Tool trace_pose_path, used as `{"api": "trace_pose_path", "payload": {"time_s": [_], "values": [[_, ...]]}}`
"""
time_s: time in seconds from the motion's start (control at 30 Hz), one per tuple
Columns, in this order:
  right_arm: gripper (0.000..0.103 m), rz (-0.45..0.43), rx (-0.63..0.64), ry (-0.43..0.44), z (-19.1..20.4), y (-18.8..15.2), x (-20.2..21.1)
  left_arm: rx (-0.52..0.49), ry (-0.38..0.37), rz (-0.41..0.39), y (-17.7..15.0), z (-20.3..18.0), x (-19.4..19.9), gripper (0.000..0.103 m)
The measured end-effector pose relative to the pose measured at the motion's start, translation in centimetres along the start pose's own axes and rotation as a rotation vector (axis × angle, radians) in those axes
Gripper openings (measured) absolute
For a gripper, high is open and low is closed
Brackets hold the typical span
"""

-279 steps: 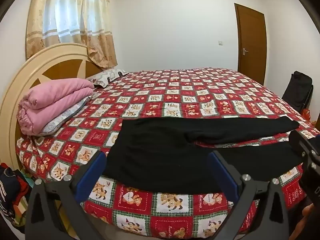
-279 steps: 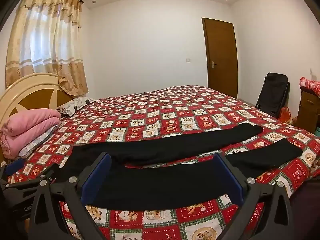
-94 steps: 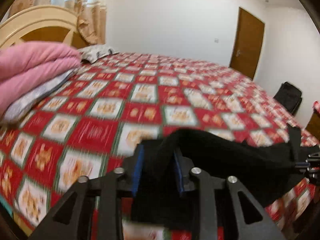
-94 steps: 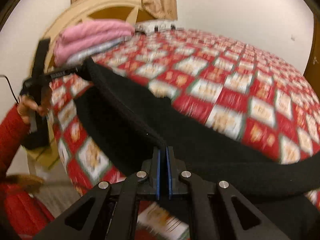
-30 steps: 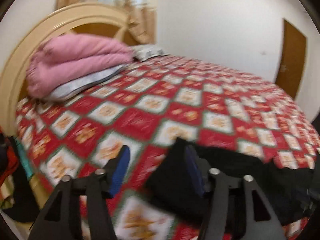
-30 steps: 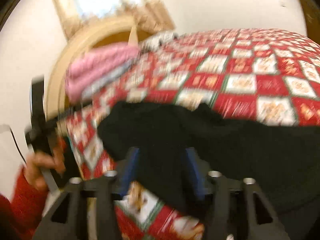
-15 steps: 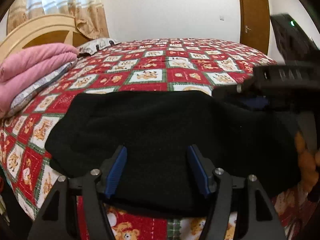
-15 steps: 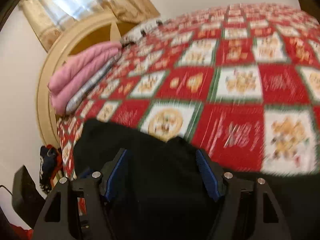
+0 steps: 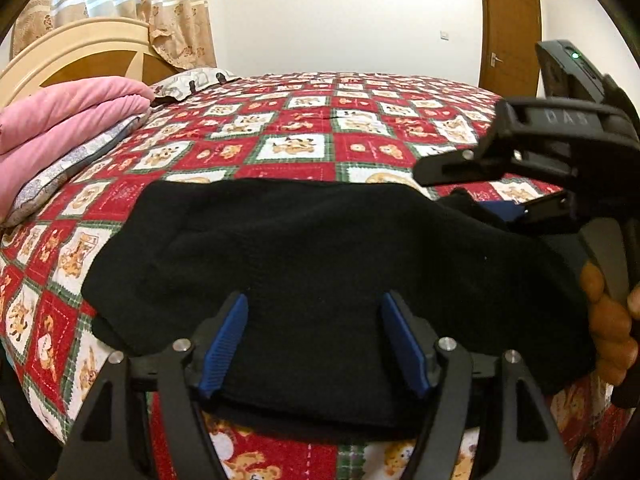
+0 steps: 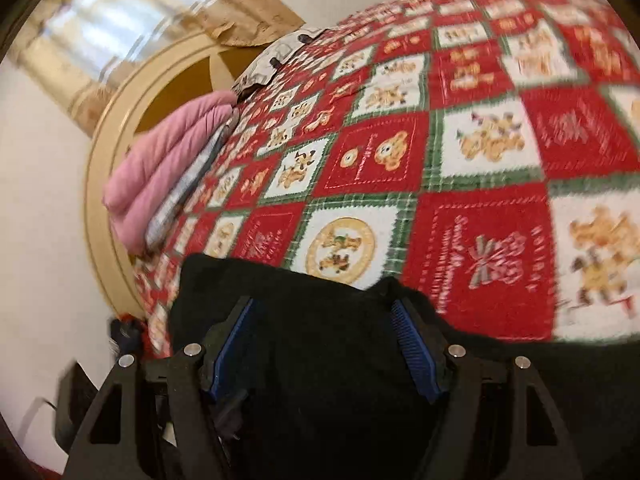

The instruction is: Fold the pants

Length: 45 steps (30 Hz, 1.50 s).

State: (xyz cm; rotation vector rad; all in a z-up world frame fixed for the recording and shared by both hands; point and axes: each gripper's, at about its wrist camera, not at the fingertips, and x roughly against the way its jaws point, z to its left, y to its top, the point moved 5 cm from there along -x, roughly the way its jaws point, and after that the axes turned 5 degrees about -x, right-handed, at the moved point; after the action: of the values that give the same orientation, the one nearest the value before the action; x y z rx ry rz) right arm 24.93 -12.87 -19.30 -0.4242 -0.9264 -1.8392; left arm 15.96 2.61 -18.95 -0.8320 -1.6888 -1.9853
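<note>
The black pants (image 9: 320, 248) lie folded in a wide heap near the front edge of the red teddy-bear quilt (image 9: 304, 148). My left gripper (image 9: 314, 340) hovers low over their near part. Its jaws are opening, and the blue pads stand apart with nothing pinched between them. At the right of the left wrist view a hand (image 9: 608, 320) holds my right gripper (image 9: 444, 186) at the far right edge of the pants. In the right wrist view my right gripper (image 10: 322, 344) is open over the pants (image 10: 320, 380), with fabric bunched beside its right pad.
A folded pink blanket (image 9: 60, 112) on a grey pad lies at the left by the cream headboard (image 9: 80, 52), with a pillow (image 9: 188, 82) behind it. A brown door (image 9: 508, 32) is at the back right. Dark clothes (image 10: 124, 332) hang off the bed's left side.
Both grippers, shut on the pants three seconds ago, have let go. Over the last second they swung over the laid-down pants and dropped lower; the left jaws spread slightly.
</note>
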Motion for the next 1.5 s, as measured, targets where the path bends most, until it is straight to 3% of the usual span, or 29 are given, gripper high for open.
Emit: {"api": "trace_pose_path", "payload": {"time_s": [0.13,0.23,0.27,0.33,0.43,0.5,0.63,0.7,0.77,0.8,0.83,0.9,0.97,1.03,1.07,1.13,1.27,1.3,1.37,1.5], "values": [[0.072,0.055,0.07,0.012,1.9,-0.9,-0.2,-0.002,-0.003,-0.002,0.0,0.0,-0.1,0.074],[0.068,0.044,0.061,0.015,1.7,0.1,-0.6,-0.005,-0.001,-0.002,0.0,-0.1,-0.1,0.074],[0.062,0.039,0.026,0.031,1.2,0.8,-0.9,-0.007,-0.002,-0.003,0.0,-0.1,-0.1,0.074],[0.025,0.024,-0.021,0.014,-0.2,1.8,-1.1,-0.015,-0.003,-0.006,-0.1,-0.1,-0.1,0.074],[0.008,0.001,-0.154,0.045,-3.4,3.0,-0.9,-0.035,0.003,-0.012,-0.1,-0.2,-0.2,0.075],[0.008,-0.004,-0.185,0.081,-4.3,2.9,-0.7,-0.039,0.006,-0.006,0.0,-0.2,-0.2,0.075],[0.012,0.003,-0.189,0.072,-3.4,2.9,0.9,-0.04,0.005,-0.008,0.0,-0.2,-0.2,0.075],[0.015,-0.076,-0.19,0.059,-3.7,3.7,4.3,-0.04,0.001,-0.006,-0.1,-0.1,-0.2,0.075],[0.033,-0.17,-0.176,-0.002,-4.9,4.7,8.9,-0.03,-0.011,0.001,0.0,0.1,-0.1,0.075],[0.056,-0.222,-0.18,-0.056,-6.0,5.2,11.5,-0.024,-0.02,0.005,0.1,0.1,-0.1,0.075],[0.072,-0.27,-0.191,-0.132,-7.2,5.6,14.0,-0.021,-0.027,0.01,0.1,0.2,-0.1,0.075],[0.073,-0.389,-0.252,-0.37,-11.2,6.6,20.0,-0.033,-0.054,0.031,0.6,-0.1,0.1,0.075],[0.073,-0.459,-0.289,-0.579,-14.8,7.6,24.3,-0.05,-0.136,0.022,1.4,-1.1,0.9,0.075],[0.073,-0.432,-0.312,-0.825,-19.1,8.9,27.0,-0.049,-0.19,-0.006,2.4,-2.4,1.7,0.075],[0.073,-0.402,-0.326,-0.905,-21.0,9.2,27.5,-0.047,-0.226,-0.011,2.8,-3.4,1.9,0.075],[0.073,-0.345,-0.369,-0.992,-24.0,9.5,27.5,-0.051,-0.307,0.014,3.4,-5.9,1.6,0.075],[0.073,-0.216,-0.443,-1.081,-28.4,8.4,26.5,-0.109,-0.358,0.061,2.9,-9.5,0.9,0.075],[0.072,-0.225,-0.46,-1.059,-29.0,8.0,26.6,-0.128,-0.351,0.08,2.3,-10.2,0.6,0.075],[0.059,-0.258,-0.481,-1.028,-29.9,7.5,27.9,-0.178,-0.311,0.058,1.7,-10.9,0.7,0.076],[0.01,-0.299,-0.497,-0.976,-29.9,6.3,29.9,-0.247,-0.276,0.038,1.3,-11.4,1.0,0.079]]}}
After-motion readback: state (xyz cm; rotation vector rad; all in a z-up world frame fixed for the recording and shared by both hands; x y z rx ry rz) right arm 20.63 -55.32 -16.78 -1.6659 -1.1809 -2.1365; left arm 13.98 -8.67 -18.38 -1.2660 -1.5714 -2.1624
